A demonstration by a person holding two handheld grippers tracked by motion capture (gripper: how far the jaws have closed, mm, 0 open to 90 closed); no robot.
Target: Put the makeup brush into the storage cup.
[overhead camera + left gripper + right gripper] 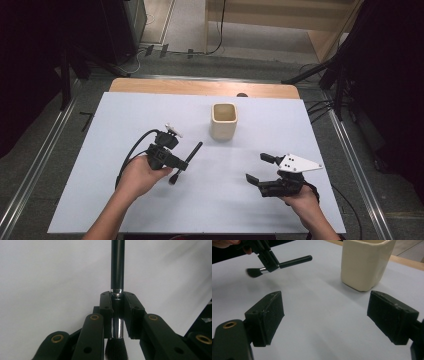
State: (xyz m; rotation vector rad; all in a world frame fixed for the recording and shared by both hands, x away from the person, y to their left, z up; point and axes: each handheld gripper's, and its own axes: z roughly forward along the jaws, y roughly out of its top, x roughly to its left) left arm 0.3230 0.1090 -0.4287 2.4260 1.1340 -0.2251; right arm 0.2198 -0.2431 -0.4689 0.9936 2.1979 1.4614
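A black makeup brush with a silver ferrule is clamped by its ferrule in my left gripper, held a little above the white table left of centre. Its handle points away from me toward the cream cup, and its bristles point back at me. In the right gripper view the brush hangs level above the sheet. My right gripper rests low at the right front, jaws wide apart with nothing between them. The cream square cup stands upright past the middle.
The white sheet covers the table, with a wooden strip along the far edge. Metal rails and cables run along the floor on both sides. Bare sheet lies between the two grippers.
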